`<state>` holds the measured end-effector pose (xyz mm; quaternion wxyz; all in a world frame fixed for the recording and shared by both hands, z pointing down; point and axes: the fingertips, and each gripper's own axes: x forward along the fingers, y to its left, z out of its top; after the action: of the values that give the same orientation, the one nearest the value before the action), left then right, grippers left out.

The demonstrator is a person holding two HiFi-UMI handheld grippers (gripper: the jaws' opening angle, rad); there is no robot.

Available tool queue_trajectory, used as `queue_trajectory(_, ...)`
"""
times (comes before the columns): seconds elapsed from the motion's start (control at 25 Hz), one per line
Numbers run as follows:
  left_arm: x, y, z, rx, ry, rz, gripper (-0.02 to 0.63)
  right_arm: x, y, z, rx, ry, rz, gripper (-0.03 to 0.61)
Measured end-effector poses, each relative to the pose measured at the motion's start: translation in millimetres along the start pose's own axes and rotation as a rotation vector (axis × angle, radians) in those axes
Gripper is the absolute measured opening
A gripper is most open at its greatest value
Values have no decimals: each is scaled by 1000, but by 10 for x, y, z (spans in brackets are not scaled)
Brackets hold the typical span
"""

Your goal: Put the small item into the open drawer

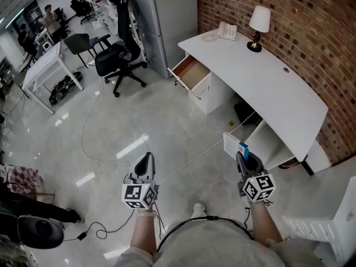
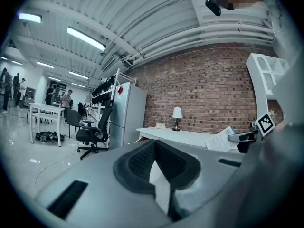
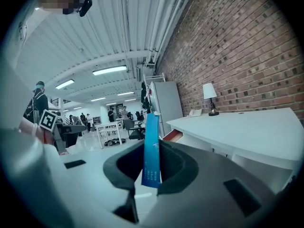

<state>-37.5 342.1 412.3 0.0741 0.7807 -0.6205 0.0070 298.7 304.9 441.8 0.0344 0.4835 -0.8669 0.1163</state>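
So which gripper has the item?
The right gripper: a thin blue box stands between its fingers. On the left gripper they meet, nothing between.

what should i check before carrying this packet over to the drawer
1. Packet held: ok, the blue packet stands upright in the right claw.
2. Grip firm enough for the walk: cannot tell.
3. Drawer open: ok, the drawer is pulled out of the white desk.
4. Left claw free: ok, the left claw is shut on nothing.
5. Way clear: not ok, a cable lies across the floor towards the desk.
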Motion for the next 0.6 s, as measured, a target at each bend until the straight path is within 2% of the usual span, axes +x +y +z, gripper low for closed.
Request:
queue_trajectory(0.4, 196, 195, -29, 8, 36, 58, 5, 393, -120, 43, 31, 8, 36, 64)
queue_trajectory(0.6, 367, 325, -6, 15, 51, 56, 5, 600, -160, 42, 48, 17, 35, 65)
